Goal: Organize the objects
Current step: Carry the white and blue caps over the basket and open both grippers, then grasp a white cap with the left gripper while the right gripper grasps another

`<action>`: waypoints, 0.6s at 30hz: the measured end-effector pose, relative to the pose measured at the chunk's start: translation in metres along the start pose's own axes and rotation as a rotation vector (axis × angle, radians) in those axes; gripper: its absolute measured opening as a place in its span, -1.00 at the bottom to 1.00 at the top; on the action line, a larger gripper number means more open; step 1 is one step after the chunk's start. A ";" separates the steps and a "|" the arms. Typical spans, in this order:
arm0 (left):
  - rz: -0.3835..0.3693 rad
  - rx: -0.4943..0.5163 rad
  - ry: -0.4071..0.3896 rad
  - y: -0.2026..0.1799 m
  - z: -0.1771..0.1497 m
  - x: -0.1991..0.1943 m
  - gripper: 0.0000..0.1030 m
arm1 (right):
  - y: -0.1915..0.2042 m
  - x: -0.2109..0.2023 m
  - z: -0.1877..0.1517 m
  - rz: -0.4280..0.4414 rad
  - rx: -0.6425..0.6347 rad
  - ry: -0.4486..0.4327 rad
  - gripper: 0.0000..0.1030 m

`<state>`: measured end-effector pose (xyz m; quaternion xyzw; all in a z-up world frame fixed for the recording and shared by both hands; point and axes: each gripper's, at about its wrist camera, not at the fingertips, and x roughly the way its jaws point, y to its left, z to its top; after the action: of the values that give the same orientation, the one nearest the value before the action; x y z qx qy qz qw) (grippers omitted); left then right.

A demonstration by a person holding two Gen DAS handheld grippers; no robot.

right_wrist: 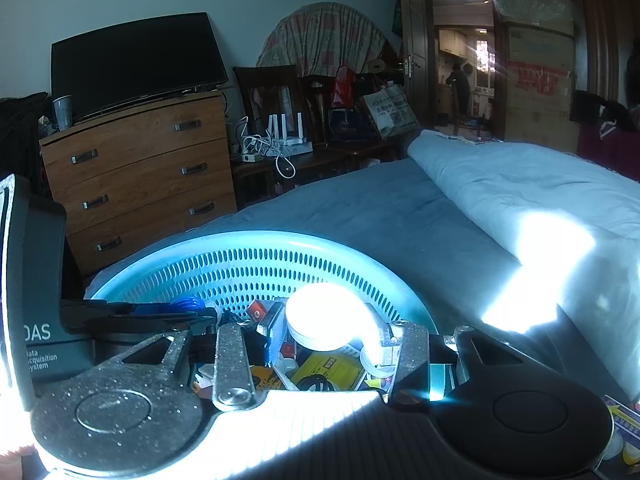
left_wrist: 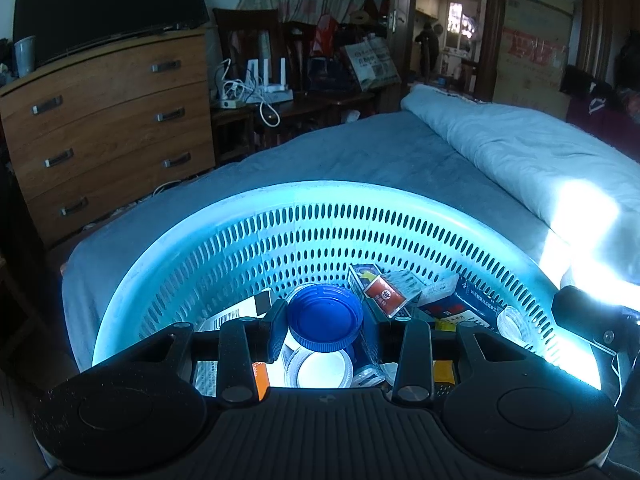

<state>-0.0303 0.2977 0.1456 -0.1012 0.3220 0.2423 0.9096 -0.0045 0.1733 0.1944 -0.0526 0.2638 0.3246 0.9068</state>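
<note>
Over the perforated pale-blue plastic basket [left_wrist: 248,216] on the bed | left tongs [left_wrist: 320,326] pinching round blue plastic lid [left_wrist: 325,316]; right tongs [right_wrist: 326,326] pinching round white plastic lid [right_wrist: 320,320] | step: sorting lids from clutter | next: lift both clear of rim.

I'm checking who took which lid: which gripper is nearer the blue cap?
Left. The left gripper has the blue cap between its jaws over the basket. The right gripper sits off to its right, holding a white lid.
</note>
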 end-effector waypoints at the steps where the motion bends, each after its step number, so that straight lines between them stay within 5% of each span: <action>1: -0.001 0.000 -0.003 0.000 0.000 0.000 -0.15 | 0.000 -0.001 -0.001 -0.009 -0.005 -0.006 -0.07; 3: 0.000 0.005 -0.012 -0.002 -0.001 -0.001 -0.05 | -0.003 -0.006 -0.004 -0.022 -0.010 -0.023 0.23; 8: -0.041 0.038 -0.056 -0.024 -0.002 -0.014 -0.04 | -0.034 -0.042 -0.036 -0.075 0.028 -0.096 0.46; 12: -0.165 0.115 -0.124 -0.071 -0.012 -0.042 0.03 | -0.089 -0.078 -0.087 -0.218 0.091 -0.109 0.60; 18: -0.369 0.303 -0.133 -0.164 -0.054 -0.061 0.16 | -0.198 -0.115 -0.180 -0.448 0.217 0.005 0.55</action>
<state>-0.0179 0.1148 0.1471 -0.0048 0.2702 0.0274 0.9624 -0.0372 -0.0938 0.0844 -0.0132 0.2812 0.0850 0.9558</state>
